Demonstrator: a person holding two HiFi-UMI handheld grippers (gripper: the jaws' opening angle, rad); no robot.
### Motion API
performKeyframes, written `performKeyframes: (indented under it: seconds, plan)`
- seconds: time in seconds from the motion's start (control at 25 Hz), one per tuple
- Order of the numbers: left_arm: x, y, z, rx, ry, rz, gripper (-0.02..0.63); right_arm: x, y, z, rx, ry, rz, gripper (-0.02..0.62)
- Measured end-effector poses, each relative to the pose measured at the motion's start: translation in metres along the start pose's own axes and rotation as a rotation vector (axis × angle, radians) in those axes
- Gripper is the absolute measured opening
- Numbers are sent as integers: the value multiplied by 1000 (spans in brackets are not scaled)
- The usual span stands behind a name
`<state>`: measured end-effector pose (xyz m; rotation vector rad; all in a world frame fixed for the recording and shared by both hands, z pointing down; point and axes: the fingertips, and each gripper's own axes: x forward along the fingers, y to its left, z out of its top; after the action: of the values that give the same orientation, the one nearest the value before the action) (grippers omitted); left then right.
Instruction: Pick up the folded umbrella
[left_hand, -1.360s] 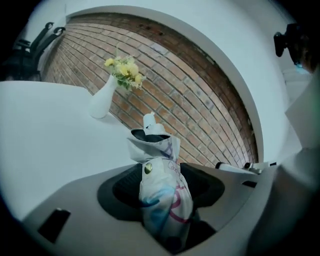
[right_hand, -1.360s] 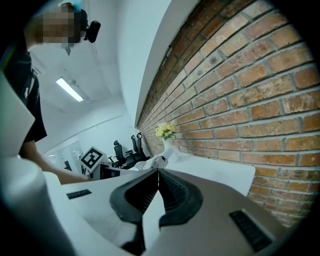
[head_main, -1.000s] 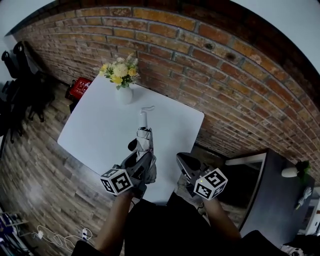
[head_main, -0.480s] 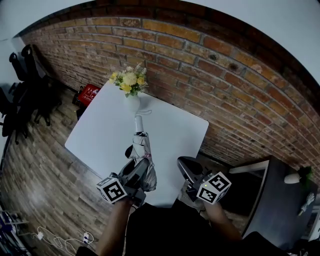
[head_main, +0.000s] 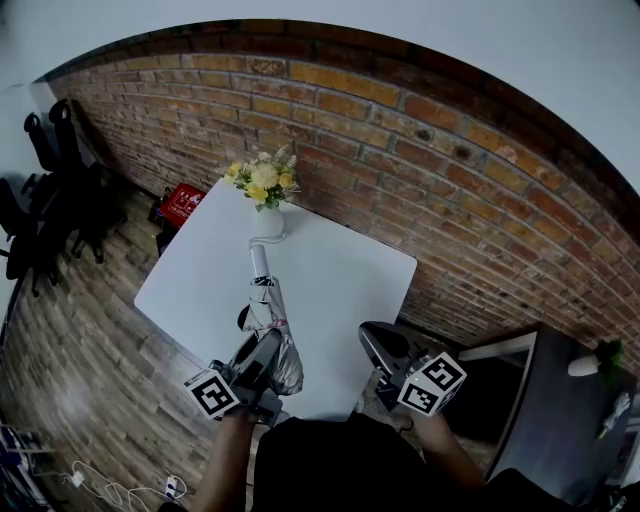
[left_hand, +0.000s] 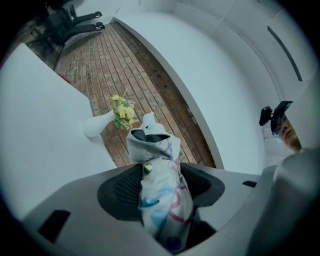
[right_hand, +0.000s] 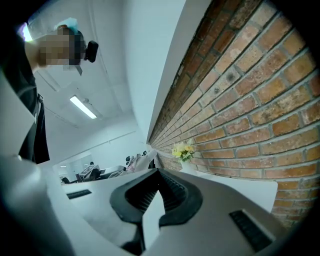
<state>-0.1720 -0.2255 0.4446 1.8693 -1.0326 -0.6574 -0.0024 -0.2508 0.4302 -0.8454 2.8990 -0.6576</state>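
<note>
The folded umbrella (head_main: 272, 318), pale with pink and blue print and a white handle (head_main: 259, 263), hangs above the white table (head_main: 340, 270). It points toward the vase of yellow flowers (head_main: 264, 190). My left gripper (head_main: 262, 347) is shut on its fabric body. In the left gripper view both ribbed pads press the umbrella (left_hand: 162, 197) from either side, and its strap button shows. My right gripper (head_main: 376, 337) is off the table's near right corner. Its jaws (right_hand: 159, 172) meet at the tips with nothing between them.
A brick wall (head_main: 450, 180) runs behind the table. Black office chairs (head_main: 45, 190) stand at the far left, and a red box (head_main: 182, 204) lies on the wood floor beside the table. A dark cabinet (head_main: 560, 400) stands at the right. Cables (head_main: 110, 487) lie on the floor.
My left gripper has risen with the umbrella in it, and the handle now reaches closer to the vase. The right gripper has risen a little, still shut.
</note>
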Motion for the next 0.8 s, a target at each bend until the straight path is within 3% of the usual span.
performKeyframes:
  seconds: [0.52, 0.8]
  plan:
    - [-5, -14, 15, 8, -35, -62, 248, 9, 7, 10, -13, -7, 32, 21]
    - [-8, -12, 9, -11, -34, -57, 249, 14, 12, 7, 107, -31, 79, 21]
